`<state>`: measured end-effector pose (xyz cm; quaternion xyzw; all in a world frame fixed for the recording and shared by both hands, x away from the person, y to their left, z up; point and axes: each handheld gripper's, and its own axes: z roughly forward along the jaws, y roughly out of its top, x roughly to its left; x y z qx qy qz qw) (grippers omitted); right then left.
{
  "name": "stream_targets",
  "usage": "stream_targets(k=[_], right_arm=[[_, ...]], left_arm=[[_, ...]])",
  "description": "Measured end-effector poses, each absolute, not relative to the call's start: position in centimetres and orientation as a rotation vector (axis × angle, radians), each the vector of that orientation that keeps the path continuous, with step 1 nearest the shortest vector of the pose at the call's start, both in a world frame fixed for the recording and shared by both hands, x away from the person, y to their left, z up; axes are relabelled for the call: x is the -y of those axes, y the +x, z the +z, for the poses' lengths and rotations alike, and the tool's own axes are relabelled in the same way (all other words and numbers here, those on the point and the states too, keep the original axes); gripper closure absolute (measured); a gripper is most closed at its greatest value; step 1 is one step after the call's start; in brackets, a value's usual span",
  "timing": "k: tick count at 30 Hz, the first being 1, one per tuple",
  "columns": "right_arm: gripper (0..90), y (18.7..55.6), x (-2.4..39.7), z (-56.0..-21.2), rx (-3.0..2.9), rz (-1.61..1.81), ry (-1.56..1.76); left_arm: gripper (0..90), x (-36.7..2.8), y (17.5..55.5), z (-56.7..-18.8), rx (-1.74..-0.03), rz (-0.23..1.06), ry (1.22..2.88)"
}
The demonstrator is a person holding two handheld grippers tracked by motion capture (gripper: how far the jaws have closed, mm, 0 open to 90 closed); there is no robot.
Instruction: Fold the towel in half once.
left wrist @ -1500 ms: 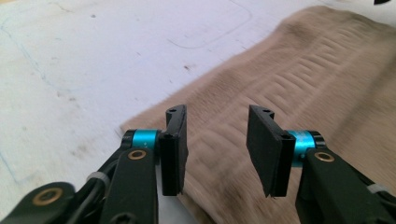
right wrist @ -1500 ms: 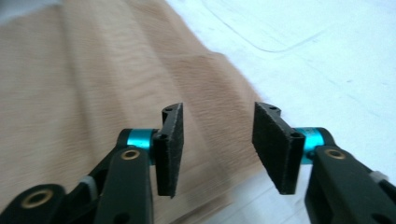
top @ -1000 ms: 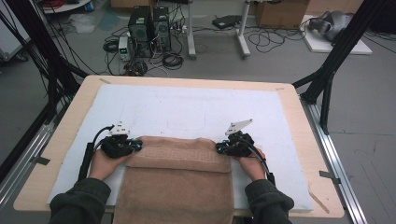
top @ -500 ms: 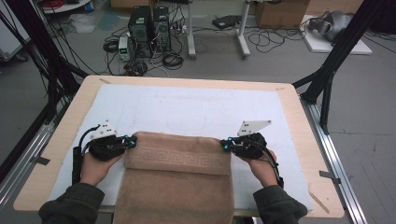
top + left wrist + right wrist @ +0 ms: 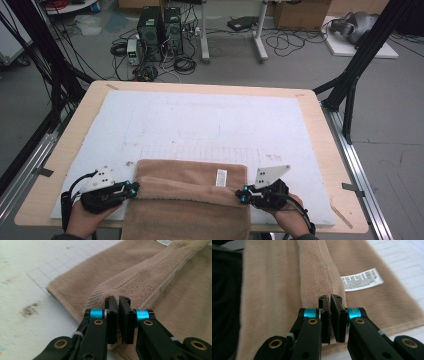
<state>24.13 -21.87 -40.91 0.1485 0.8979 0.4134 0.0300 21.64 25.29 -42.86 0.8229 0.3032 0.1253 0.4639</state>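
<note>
Your left tool and right tool each pinch a towel edge at the near tabletop edge. Fold half done; you've yet to lay it flat.

- Ahead of me, the white mat on the tabletop lies bare from the towel's far edge to the back rim; I could sweep either hand-held gripper across it freely.
- The brown towel covers the near middle, between both hands.
- Bare strips of mat lie outside the left hand-held gripper and right hand-held gripper.
- Black frame struts stand beyond the tabletop's corners.
</note>
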Motion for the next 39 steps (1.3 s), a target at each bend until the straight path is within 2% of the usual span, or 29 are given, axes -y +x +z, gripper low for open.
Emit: stream_targets(k=[4, 7, 16, 18, 21, 23, 24, 25, 26, 28, 35, 39], right_arm=[[78.3, 24.3, 22.4, -40.4, -2.717, 1.319, 0.481], [70.2, 25.7, 22.9, -40.1, -2.671, 1.317, 0.536], [52.6, 31.9, 23.1, -42.3, -2.608, 1.181, 0.728], [45.7, 32.8, 23.1, -43.1, -2.620, 1.137, 0.769], [43.8, 33.6, 23.1, -43.8, -2.632, 1.149, 0.812], [45.4, 34.0, 23.1, -44.3, -2.659, 1.146, 0.831], [51.6, 34.0, 23.1, -44.4, -2.658, 1.162, 0.834], [62.6, 34.0, 23.1, -44.4, -2.676, 1.183, 0.819], [71.8, 34.1, 23.1, -44.4, -2.711, 1.209, 0.792], [81.6, 33.9, 22.8, -44.2, -2.736, 1.215, 0.747], [85.4, 34.6, 23.3, -43.7, -2.687, 1.197, 0.764], [85.5, 36.8, 23.9, -42.6, -2.635, 1.163, 0.814]], left_arm=[[68.1, -25.6, 22.0, -41.6, -0.733, 0.281, 2.005], [61.4, -25.6, 23.3, -40.6, -0.737, 0.304, 1.999], [54.7, -25.0, 29.7, -42.1, -0.878, 0.386, 2.002], [52.9, -24.9, 30.8, -43.0, -0.913, 0.368, 2.045], [45.7, -24.6, 32.0, -44.3, -0.959, 0.304, 2.107], [46.3, -24.6, 32.1, -44.4, -0.954, 0.307, 2.106], [52.8, -24.6, 32.1, -44.4, -0.940, 0.277, 2.099], [64.0, -24.5, 32.0, -44.4, -0.918, 0.261, 2.103], [71.5, -24.3, 31.9, -44.4, -0.905, 0.259, 2.107], [79.1, -24.0, 31.7, -44.2, -0.888, 0.287, 2.125], [82.5, -23.3, 33.0, -43.5, -0.921, 0.326, 2.061], [82.6, -22.2, 35.3, -42.7, -0.949, 0.348, 2.027]])
